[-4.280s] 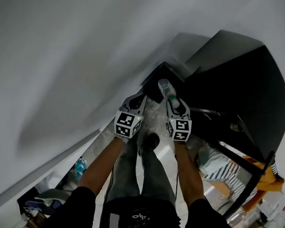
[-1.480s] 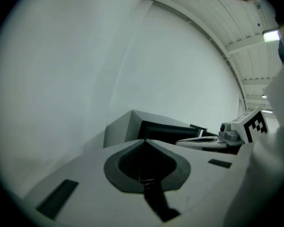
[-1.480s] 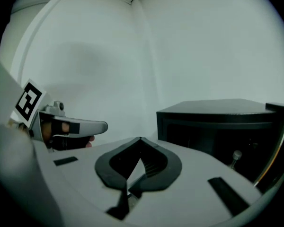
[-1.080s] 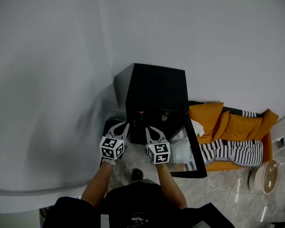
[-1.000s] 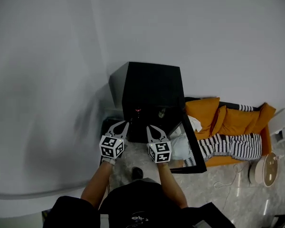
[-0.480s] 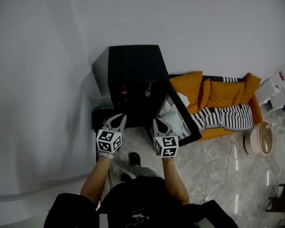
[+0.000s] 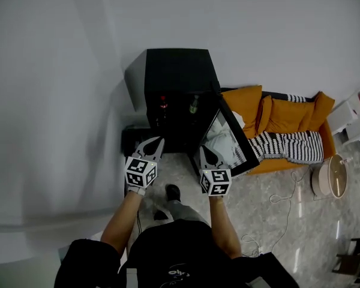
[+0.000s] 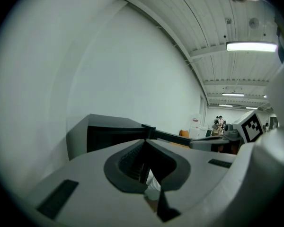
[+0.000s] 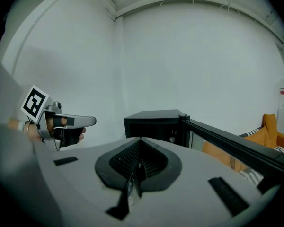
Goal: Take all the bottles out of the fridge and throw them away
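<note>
The black mini fridge (image 7: 175, 77) stands against the white wall with its glass door (image 7: 229, 138) swung open to the right. Two bottles show inside on the dark shelf: a red-capped one (image 7: 163, 104) and a paler one (image 7: 194, 105). My left gripper (image 7: 155, 141) and right gripper (image 7: 203, 151) hover side by side in front of the fridge, short of its opening, both shut and empty. The left gripper view shows its jaws (image 8: 146, 141) closed before the fridge (image 8: 109, 131). The right gripper view shows closed jaws (image 9: 140, 139), the fridge (image 9: 154, 121) and its door (image 9: 227, 143).
A low dark box (image 7: 131, 143) sits at the fridge's left foot. Orange cushions (image 7: 276, 114) and a striped blanket (image 7: 288, 146) lie right of the door. A round device (image 7: 330, 176) and a white cable (image 7: 282, 200) rest on the marble floor.
In the oldest frame my right gripper held a clear bottle over a dark bin; now it is empty. Since then the view has turned to the fridge, and the grippers have spread slightly apart.
</note>
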`<state>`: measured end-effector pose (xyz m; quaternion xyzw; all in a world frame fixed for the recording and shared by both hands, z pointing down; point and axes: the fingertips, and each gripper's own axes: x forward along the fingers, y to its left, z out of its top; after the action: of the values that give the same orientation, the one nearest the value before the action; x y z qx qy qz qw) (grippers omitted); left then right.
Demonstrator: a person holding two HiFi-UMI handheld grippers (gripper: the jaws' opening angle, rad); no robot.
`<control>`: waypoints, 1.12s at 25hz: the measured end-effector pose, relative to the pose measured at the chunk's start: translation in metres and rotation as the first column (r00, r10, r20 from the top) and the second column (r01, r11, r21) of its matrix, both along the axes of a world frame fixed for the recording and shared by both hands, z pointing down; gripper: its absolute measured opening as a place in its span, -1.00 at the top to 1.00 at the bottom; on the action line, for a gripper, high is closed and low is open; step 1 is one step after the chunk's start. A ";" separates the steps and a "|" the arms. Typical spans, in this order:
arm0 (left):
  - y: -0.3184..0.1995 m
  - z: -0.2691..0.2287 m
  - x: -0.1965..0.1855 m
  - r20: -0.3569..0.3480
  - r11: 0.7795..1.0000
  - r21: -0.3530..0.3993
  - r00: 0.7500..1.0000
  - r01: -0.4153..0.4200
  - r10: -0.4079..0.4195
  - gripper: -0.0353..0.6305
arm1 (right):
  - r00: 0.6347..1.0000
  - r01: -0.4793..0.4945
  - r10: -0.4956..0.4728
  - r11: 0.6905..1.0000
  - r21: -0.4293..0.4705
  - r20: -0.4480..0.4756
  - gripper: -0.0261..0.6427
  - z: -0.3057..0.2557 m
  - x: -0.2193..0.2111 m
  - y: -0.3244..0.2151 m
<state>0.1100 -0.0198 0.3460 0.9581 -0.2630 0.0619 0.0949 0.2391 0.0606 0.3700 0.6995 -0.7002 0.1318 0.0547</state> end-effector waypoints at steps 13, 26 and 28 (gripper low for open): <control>0.001 -0.002 -0.041 0.004 0.995 0.041 0.996 0.087 -0.087 0.89 | 0.973 0.200 -0.199 0.980 -0.010 -0.118 0.90 0.005 -0.033 -0.052; -0.044 0.031 0.007 0.038 0.953 -0.027 0.953 0.303 -0.301 0.89 | 0.897 0.435 -0.434 0.900 -0.010 -0.085 0.90 0.034 -0.010 -0.145; -0.047 0.033 0.017 0.038 0.945 -0.030 0.945 0.325 -0.324 0.89 | 0.886 0.458 -0.458 0.889 -0.016 -0.075 0.90 0.038 -0.005 -0.152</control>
<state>0.1270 -0.0664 0.3786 0.8988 -0.4175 0.0659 0.1165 0.2345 -0.0912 0.4083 0.5193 -0.8429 0.0874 0.1101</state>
